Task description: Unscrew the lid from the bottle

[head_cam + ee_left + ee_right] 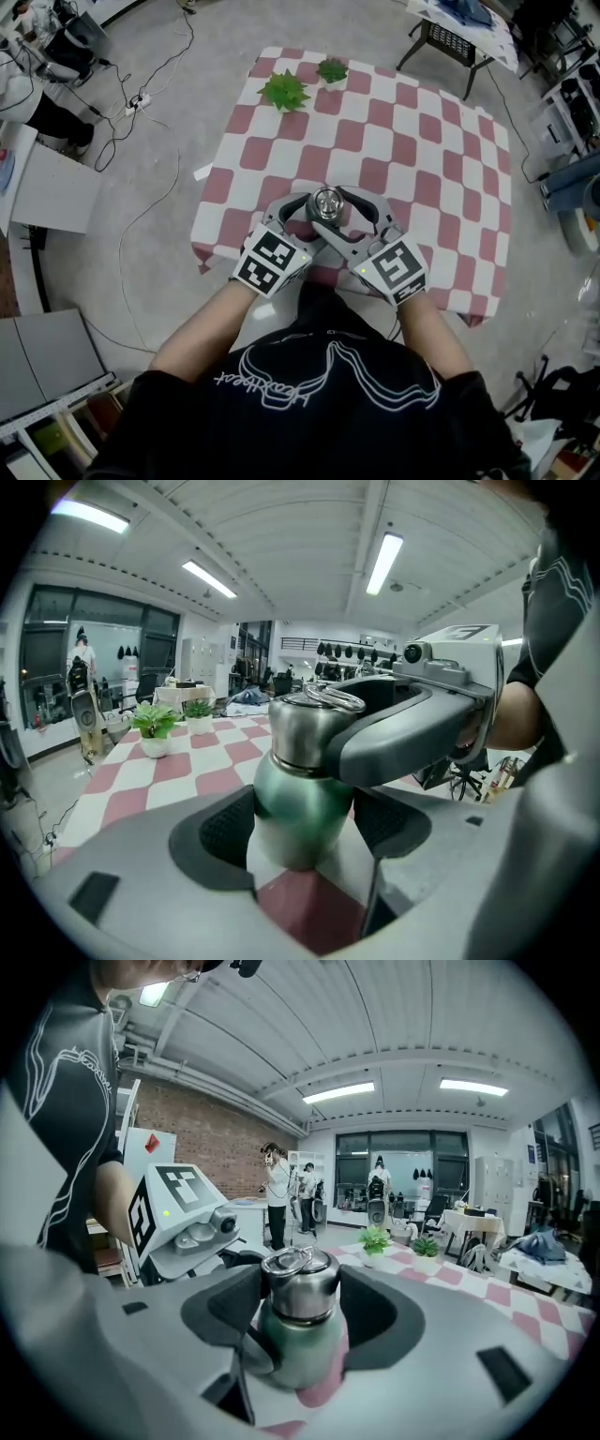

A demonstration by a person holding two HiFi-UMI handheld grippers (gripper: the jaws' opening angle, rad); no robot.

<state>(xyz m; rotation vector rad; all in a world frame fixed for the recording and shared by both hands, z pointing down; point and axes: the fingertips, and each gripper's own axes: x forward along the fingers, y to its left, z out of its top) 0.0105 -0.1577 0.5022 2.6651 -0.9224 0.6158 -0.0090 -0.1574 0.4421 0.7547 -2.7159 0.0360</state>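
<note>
bottle (298, 803): green body, upright, over the near edge of the desk (427, 155); can't tell if its base rests on the cloth
lid (300, 1288): steel-coloured, wire loop on top, seated on the bottle neck
left tongs (305, 829): low down, clamped on the bottle's green body, a dark pad pressing each side
right tongs (301, 1299): higher up, closed on the lid, a pad against each side of it
tongs relation: they reach in from opposite sides, and the right one crosses just above the left one's pads
head view: both marker cubes sit side by side at the desk edge, with the lid top showing between the jaw arms
desk: red and white checked cloth
potted plants (284, 91): two, small and green, at the far left of the desk, well apart from the bottle
</note>
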